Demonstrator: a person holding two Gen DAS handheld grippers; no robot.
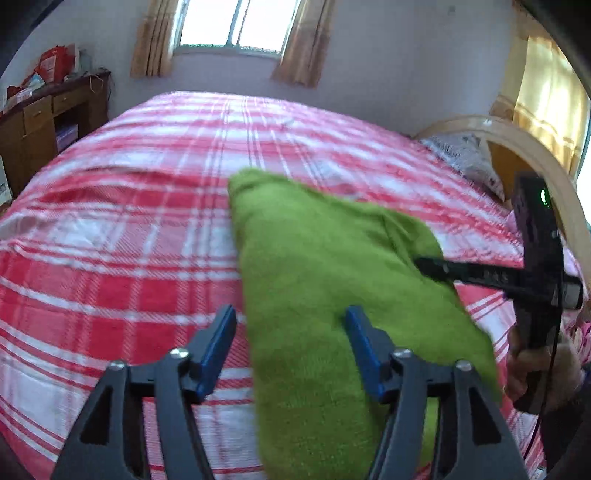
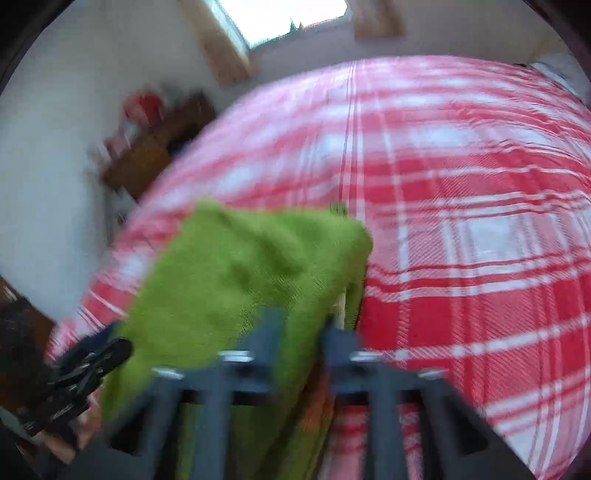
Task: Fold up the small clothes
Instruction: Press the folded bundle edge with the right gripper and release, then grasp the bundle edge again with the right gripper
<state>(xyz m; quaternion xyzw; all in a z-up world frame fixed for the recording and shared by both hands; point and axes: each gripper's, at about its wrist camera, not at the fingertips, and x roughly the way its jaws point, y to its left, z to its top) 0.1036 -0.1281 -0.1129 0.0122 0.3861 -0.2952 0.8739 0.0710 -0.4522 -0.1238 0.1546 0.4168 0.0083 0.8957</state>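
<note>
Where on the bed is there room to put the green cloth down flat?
The checked bedspread is bare left of the green cloth and beyond it toward the window. It is crowded on the right, by the right tongs and pillow.

No readable text, red bags (image 1: 55,64) on the cabinet too blurred to read

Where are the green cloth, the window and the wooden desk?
green cloth (image 1: 314,251), left wrist view, middle of the fabric.
window (image 1: 236,22), left wrist view, on the bright glass.
wooden desk (image 1: 37,125), left wrist view, on its drawer front.
</note>
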